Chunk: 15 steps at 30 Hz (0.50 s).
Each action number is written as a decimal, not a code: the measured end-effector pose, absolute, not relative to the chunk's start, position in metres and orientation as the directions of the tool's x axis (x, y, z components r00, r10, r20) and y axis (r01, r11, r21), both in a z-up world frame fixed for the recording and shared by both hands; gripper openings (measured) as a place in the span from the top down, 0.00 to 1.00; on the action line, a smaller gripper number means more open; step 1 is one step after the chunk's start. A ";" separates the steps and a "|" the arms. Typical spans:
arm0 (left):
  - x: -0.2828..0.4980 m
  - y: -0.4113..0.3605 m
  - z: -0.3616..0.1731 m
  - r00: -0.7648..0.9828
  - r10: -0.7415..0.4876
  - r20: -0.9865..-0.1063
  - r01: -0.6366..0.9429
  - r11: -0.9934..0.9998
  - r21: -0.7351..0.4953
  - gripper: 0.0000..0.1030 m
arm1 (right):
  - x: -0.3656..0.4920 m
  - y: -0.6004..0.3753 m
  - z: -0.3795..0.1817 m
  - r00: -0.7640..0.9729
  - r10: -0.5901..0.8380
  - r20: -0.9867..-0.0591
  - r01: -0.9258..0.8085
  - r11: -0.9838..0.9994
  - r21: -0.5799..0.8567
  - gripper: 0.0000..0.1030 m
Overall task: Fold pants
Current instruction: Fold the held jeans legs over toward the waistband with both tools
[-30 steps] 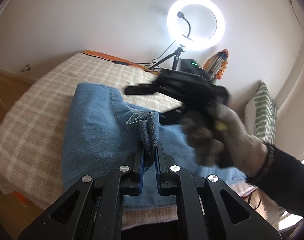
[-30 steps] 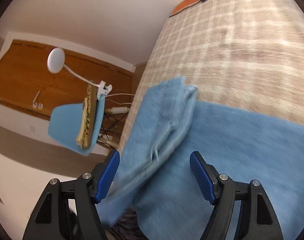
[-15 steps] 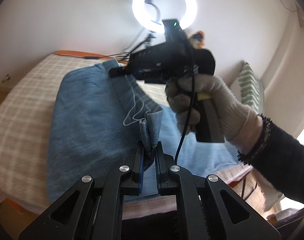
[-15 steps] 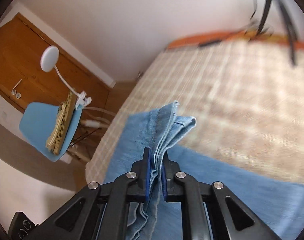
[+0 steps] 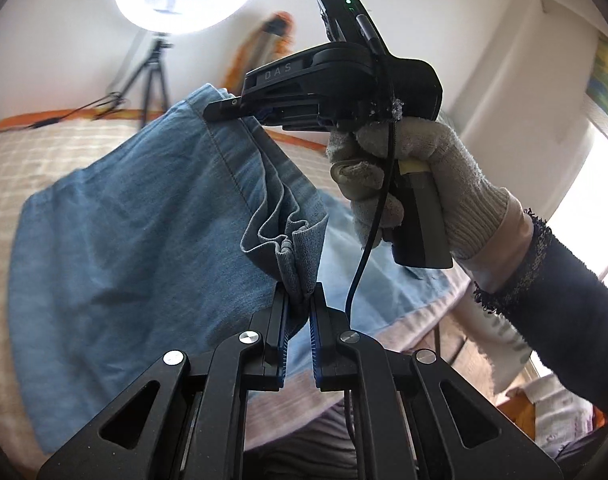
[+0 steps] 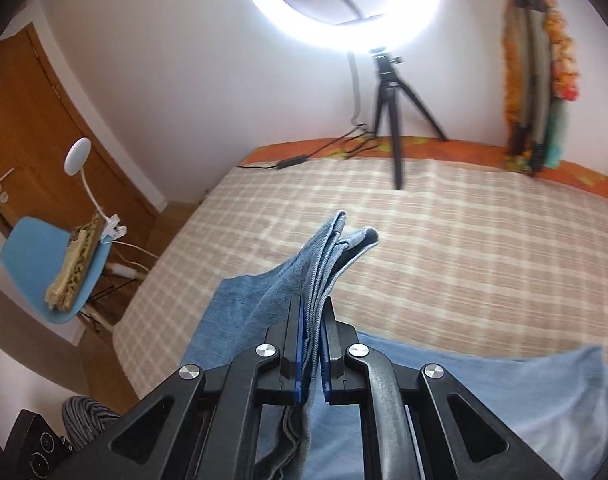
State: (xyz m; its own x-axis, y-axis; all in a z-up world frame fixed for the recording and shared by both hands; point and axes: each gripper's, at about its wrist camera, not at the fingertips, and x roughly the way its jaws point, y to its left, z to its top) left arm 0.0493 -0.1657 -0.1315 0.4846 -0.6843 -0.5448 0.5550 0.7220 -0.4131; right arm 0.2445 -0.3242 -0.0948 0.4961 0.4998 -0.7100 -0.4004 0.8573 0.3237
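The blue denim pants [image 5: 143, 232] hang lifted above the bed, folded over. My left gripper [image 5: 299, 300] is shut on a bunched corner of the pants. My right gripper [image 6: 312, 312] is shut on the stacked edge layers of the pants [image 6: 324, 256]. In the left wrist view the right gripper [image 5: 239, 110] shows above, held by a gloved hand [image 5: 416, 176], pinching the pants' upper corner. More of the pants lies on the bed [image 6: 484, 392] below the right gripper.
The bed has a beige checked cover [image 6: 444, 240]. A ring light on a tripod [image 6: 388, 92] stands at the bed's far edge with cables. A blue chair [image 6: 51, 268] with a clip lamp stands left, by a wooden door [image 6: 31, 128].
The right gripper went from open to shut on the pants' edge and lifted it. Both grippers have raised the pants and swung toward the ring light wall.
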 end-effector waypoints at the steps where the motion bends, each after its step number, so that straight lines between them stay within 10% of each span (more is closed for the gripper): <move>1: 0.050 -0.173 -0.130 0.478 -0.691 -0.542 0.569 0.714 -0.407 0.92 | 0.243 -0.333 -0.093 0.504 0.489 -0.712 -0.390 0.864 0.318 0.96; 15: 0.050 -0.309 -0.104 0.290 -0.807 -0.514 0.750 0.526 -0.402 0.92 | 0.205 -0.490 -0.062 0.623 0.317 -0.716 -0.211 0.949 0.236 0.97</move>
State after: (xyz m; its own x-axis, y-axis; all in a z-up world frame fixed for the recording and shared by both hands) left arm 0.0500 -0.3086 -0.1038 0.2902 -0.8071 -0.5142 0.7496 0.5257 -0.4022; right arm 0.2053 -0.4897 -0.0619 0.6226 0.3165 -0.7157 -0.2111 0.9486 0.2359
